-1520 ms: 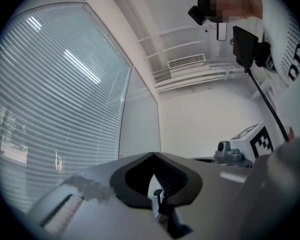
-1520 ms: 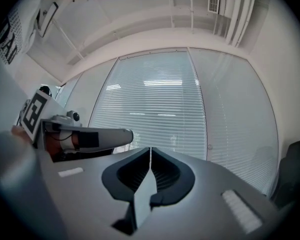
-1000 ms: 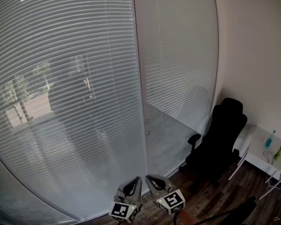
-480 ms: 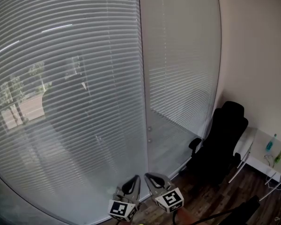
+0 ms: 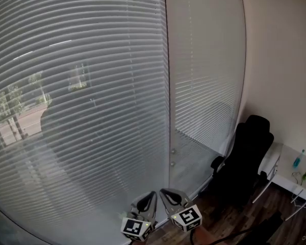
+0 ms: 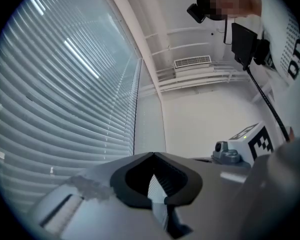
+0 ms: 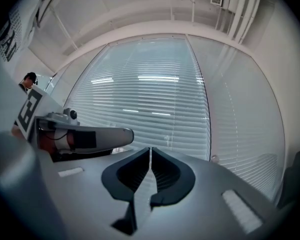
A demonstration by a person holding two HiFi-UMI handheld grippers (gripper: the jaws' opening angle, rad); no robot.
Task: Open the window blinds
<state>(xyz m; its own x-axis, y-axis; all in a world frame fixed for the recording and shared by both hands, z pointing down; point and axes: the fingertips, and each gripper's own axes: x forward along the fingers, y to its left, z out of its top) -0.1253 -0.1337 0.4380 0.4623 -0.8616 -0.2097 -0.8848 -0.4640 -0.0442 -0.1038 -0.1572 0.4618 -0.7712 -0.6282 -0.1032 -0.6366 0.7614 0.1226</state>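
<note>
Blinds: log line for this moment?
blinds: down | left gripper: shut, empty | right gripper: shut, empty | contact: none

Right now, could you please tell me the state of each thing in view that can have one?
left blind: lowered, slats tilted nearly shut, trees outside show faintly through.
right blind: lowered, slats nearly shut.
left gripper: shut, nothing between the jaws.
right gripper: shut, nothing between the jaws.
office chair: upright, unoccupied, in the corner by the right blind.

clear air ahead of the left gripper [image 5: 150, 197] and right gripper [image 5: 164, 193] up to the blinds [image 5: 92, 111]; a black chair [image 5: 246, 157] stands well to their right.
</note>
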